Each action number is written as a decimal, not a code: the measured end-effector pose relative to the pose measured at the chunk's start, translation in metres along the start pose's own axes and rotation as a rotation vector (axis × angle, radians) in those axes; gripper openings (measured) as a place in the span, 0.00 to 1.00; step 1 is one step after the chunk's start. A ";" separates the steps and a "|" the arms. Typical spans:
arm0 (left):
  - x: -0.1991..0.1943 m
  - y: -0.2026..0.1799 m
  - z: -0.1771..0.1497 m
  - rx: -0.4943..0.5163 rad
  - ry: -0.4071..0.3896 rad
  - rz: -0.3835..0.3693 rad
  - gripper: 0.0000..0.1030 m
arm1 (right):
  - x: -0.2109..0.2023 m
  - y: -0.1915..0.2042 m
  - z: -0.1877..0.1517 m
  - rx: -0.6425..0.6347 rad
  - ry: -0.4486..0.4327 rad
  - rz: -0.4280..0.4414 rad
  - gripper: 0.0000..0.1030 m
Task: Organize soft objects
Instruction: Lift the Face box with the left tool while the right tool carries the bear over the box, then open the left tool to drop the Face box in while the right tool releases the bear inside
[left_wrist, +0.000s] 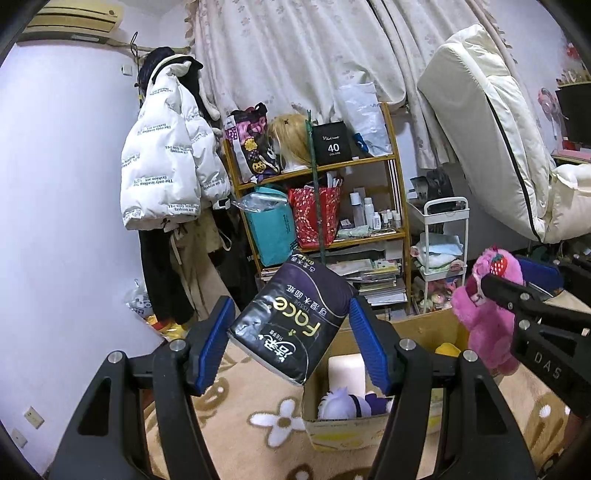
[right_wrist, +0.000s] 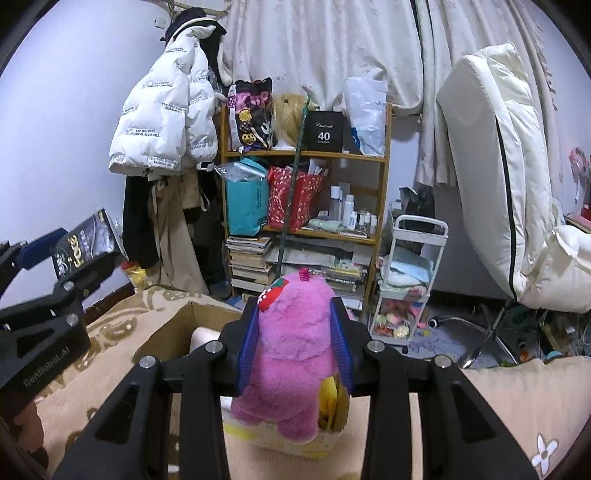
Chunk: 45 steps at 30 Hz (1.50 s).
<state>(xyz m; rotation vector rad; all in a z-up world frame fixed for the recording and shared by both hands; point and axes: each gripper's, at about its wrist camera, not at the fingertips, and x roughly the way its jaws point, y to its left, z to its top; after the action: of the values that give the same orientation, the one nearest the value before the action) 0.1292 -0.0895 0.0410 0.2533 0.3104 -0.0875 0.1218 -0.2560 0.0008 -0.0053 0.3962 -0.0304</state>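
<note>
Soft objects are carried by both grippers above a cardboard box (left_wrist: 428, 325) that stands on a beige flower-patterned blanket (left_wrist: 258, 417). Left gripper (left_wrist: 291, 343): its blue-padded fingers (left_wrist: 364, 341) are clamped on a dark tissue pack (left_wrist: 291, 325), which sits tilted between the pads, its printed face toward the camera and its lower corner hanging over the near left corner of the box. Right gripper (right_wrist: 293, 343): its blue pads (right_wrist: 248, 343) are pressed into the sides of a pink plush toy (right_wrist: 291, 347), which bears a red strawberry patch (right_wrist: 271, 293) near its top; the lower body of the toy hangs below the fingers, directly in front of the box opening. In the left wrist view the same toy appears at the right edge, held clear of the blanket and beside the far right corner of the box. Box contents visible: a white-and-purple plush (left_wrist: 347, 404) against the near wall, a pale block-shaped item (left_wrist: 347, 369) behind it, and a yellow item (left_wrist: 447, 349) at the far right side. Behind the box stand a wooden shelf unit (right_wrist: 384, 192) loaded with bags, bottles and books, a white trolley (right_wrist: 417, 266), and a white puffer jacket (right_wrist: 166, 118) hanging against the wall. A folded white mattress (right_wrist: 491, 147) leans at the right.
</note>
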 end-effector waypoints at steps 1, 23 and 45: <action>0.004 -0.001 -0.002 -0.001 0.003 0.000 0.61 | 0.002 0.000 0.000 -0.003 -0.004 -0.002 0.38; 0.066 -0.016 -0.045 -0.043 0.120 -0.115 0.61 | 0.057 -0.019 -0.031 0.064 0.071 0.032 0.38; 0.089 -0.027 -0.068 -0.032 0.242 -0.171 0.62 | 0.073 -0.011 -0.048 0.023 0.124 0.061 0.39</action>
<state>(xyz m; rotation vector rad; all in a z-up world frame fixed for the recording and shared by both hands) 0.1909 -0.1023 -0.0557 0.2054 0.5731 -0.2213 0.1699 -0.2695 -0.0711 0.0314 0.5196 0.0245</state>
